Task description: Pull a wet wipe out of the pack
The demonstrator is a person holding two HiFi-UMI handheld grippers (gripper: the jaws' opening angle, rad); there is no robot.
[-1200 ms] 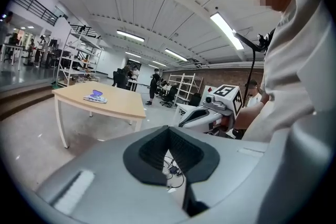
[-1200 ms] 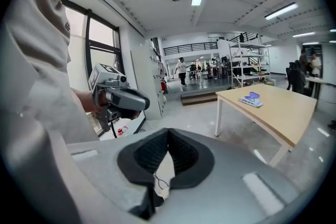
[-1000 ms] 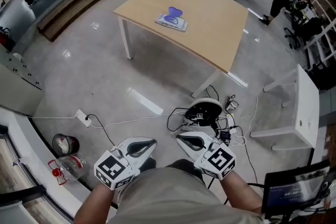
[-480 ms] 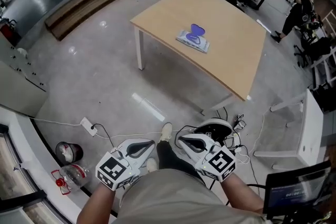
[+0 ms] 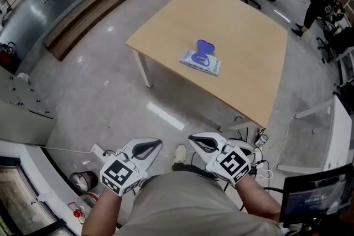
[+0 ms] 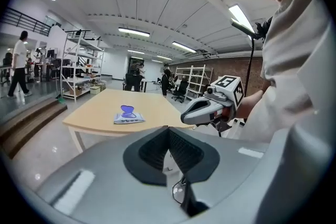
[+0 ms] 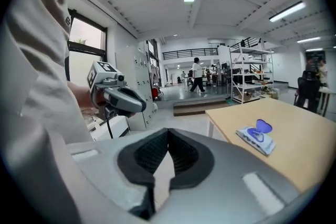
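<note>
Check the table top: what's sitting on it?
Only the wet wipe pack, lying flat near the middle of the table, its purple lid flipped up. The tabletop under the pack is covered; the opening is too small to read.

Wet wipe pack (image 5: pixel 201 61): white and pale blue recorded, lid flap violet-blue. Table (image 5: pixel 243 36): light wood top noted, legs white. Left gripper (image 5: pixel 155 143) and right gripper (image 5: pixel 194 141): grey shells, black ribbed pads, black-and-white square markers observed. Floor (image 5: pixel 105 91): grey, glossy.
</note>
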